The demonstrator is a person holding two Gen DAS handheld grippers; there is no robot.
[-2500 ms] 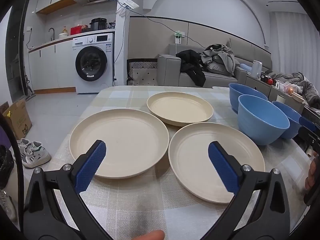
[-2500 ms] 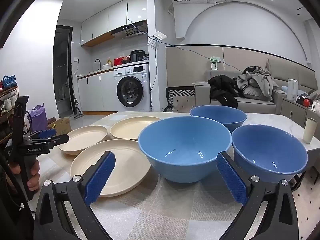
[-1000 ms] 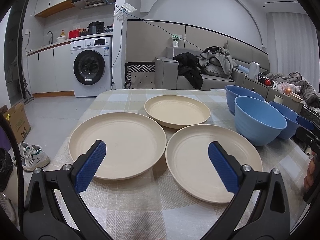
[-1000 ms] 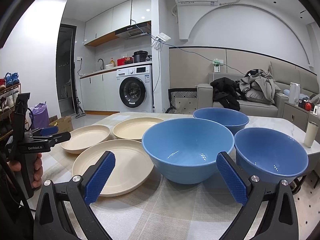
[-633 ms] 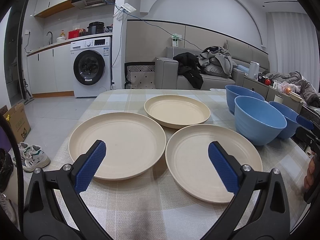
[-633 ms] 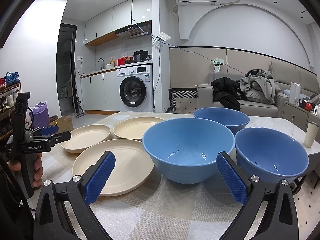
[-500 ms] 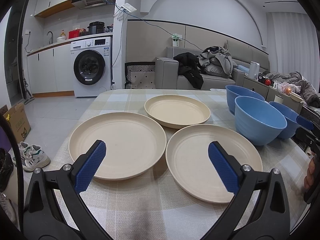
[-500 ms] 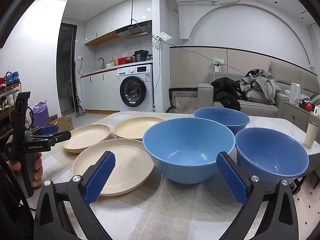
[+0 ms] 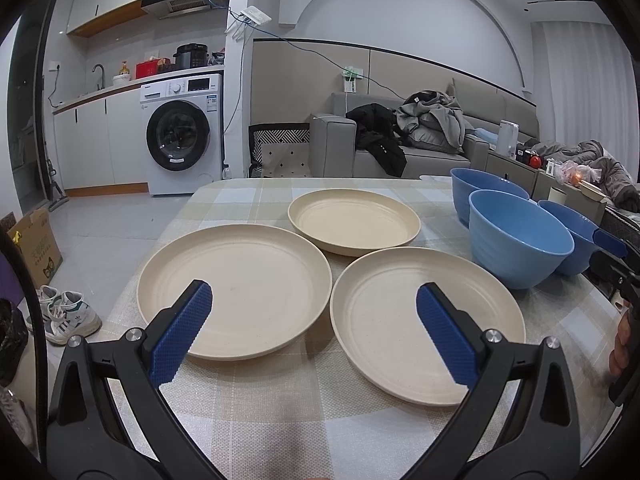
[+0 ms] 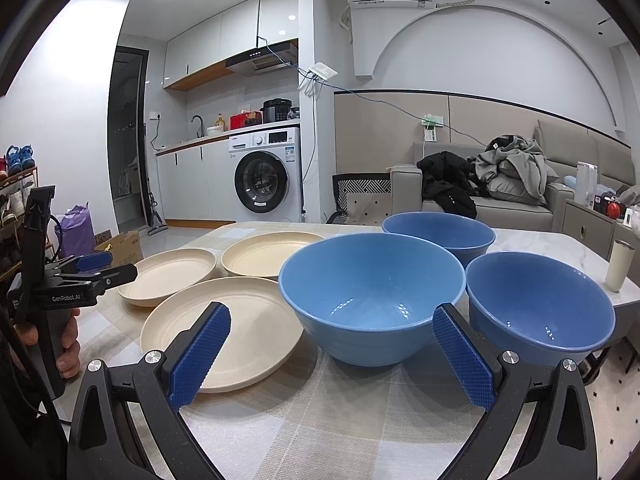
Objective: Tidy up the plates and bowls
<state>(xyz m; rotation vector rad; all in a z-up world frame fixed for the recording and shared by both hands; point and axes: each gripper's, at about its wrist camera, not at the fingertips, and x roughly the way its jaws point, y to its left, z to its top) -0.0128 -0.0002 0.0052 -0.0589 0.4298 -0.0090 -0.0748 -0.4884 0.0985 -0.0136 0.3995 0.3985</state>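
Note:
Three cream plates lie on the checked tablecloth: a left plate [image 9: 234,290], a right plate [image 9: 426,324] and a far, deeper plate [image 9: 354,226]. Three blue bowls stand to the right: a near bowl [image 10: 372,296], a far bowl [image 10: 438,234] and a right bowl [image 10: 540,304]. My left gripper [image 9: 314,312] is open and empty, above the near edges of the left and right plates. My right gripper [image 10: 330,334] is open and empty, in front of the near bowl. The left gripper also shows in the right wrist view [image 10: 90,266].
A white cup [image 10: 618,264] stands at the table's right edge. A sofa with clothes [image 9: 400,140] is behind the table, a washing machine [image 9: 180,136] at the back left. Shoes [image 9: 64,314] and a cardboard box [image 9: 34,246] lie on the floor at left.
Both views have shifted slightly over the last seconds, the left one dropping a little lower. Both grippers stay open. The plates and bowls have not moved.

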